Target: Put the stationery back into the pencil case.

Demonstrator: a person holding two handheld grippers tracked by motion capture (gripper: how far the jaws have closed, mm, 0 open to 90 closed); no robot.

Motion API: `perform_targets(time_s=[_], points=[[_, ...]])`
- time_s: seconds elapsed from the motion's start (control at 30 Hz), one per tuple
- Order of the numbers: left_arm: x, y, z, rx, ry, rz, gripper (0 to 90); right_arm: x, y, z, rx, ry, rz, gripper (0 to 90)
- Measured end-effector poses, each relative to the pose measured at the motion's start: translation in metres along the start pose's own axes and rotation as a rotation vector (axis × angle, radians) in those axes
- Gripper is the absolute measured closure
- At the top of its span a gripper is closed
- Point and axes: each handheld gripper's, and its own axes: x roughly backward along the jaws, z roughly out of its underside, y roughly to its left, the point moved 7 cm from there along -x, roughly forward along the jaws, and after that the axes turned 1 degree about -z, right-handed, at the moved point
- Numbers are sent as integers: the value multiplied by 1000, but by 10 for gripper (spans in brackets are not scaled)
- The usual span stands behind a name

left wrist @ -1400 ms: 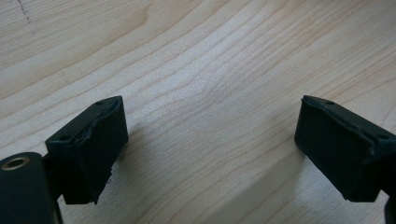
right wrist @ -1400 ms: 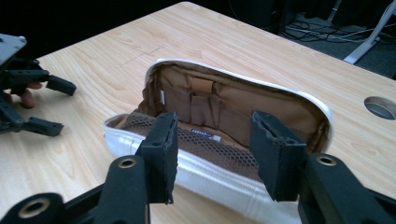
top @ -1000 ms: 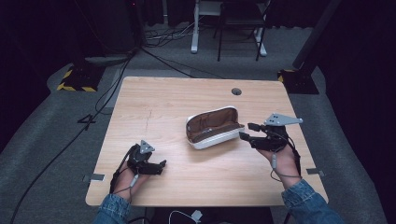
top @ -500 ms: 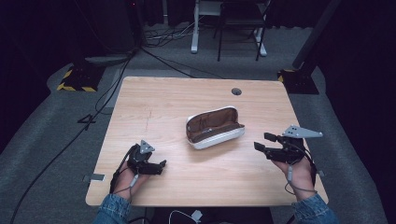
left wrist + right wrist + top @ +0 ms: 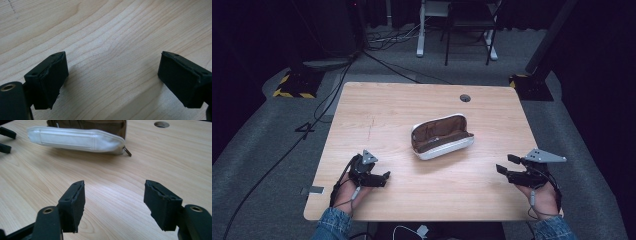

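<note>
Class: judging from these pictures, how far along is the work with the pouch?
Done: the white zip pouch with brown lining lies unzipped and open mid-table. In hand: nothing; the right hand-held gripper, jaws just widened, and the left hand-held gripper are both empty. Left: any further handling.

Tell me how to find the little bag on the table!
Look at the light wooden table and go to its middle. There lies a long white zip pouch with a brown lining, gaping open on top. It lies apart from the black right gripper and left gripper near the front edge.
</note>
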Motion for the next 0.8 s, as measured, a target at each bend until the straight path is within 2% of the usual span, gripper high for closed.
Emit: perform_targets(time_s=[0.1,0.2,0.47,0.8], points=[[0,0,0,2,0,1,98,-3,-4,9,-2,8,13,342],[-1,0,-1,-3,1,-3,98,-10,-10,19,15,10,46,347],[-1,0,-1,0,2,0,97,-27,-10,40,-7,68,33,359],[-1,0,-1,0,2,0,97,-40,-3,52,19,112,21,359]])
